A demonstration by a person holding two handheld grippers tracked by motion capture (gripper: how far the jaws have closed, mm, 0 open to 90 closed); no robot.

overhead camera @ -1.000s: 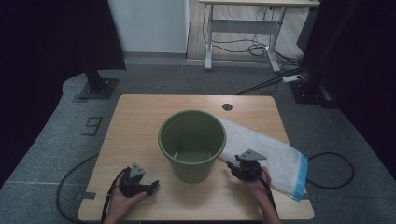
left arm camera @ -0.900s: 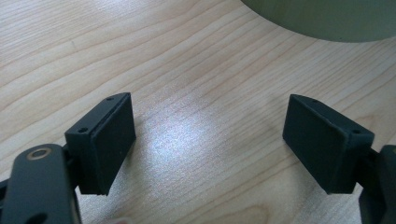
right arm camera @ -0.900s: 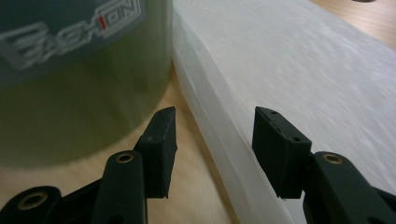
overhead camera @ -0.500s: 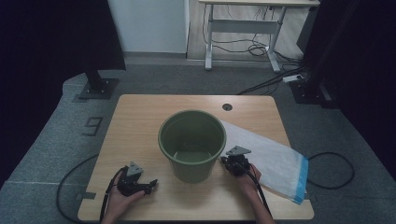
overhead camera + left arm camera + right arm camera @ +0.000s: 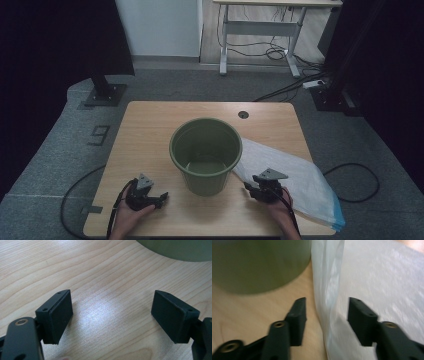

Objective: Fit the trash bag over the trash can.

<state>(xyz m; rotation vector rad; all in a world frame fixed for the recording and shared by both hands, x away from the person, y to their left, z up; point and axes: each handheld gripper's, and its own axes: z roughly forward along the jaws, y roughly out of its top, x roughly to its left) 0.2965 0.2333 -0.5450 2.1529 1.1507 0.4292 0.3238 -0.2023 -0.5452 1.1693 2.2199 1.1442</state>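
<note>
A dark green bucket (image 5: pixel 205 154) stands upright and empty in the middle of the wooden table (image 5: pixel 150 125). A white plastic bag (image 5: pixel 300 180) with a blue edge lies flat to its right. My right gripper (image 5: pixel 250 189) sits at the bag's near left edge, close to the bucket's base. In the right gripper view the right gripper (image 5: pixel 327 315) is open, its jaws straddling the edge of the bag (image 5: pixel 374 282), with the bucket (image 5: pixel 259 265) at upper left. My left gripper (image 5: pixel 161 200) rests low on the table left of the bucket. The left gripper (image 5: pixel 111 315) is open over bare wood.
Cables trail off both front corners of the table. A round grommet hole (image 5: pixel 243 114) marks the table's far side. Beyond the table stand a black stand base (image 5: pixel 104 94), a white desk frame (image 5: pixel 260 30) and floor cables.
My right gripper has moved left along the table, from over the bag to the bag's edge next to the bucket. The left gripper has stayed nearly still.
</note>
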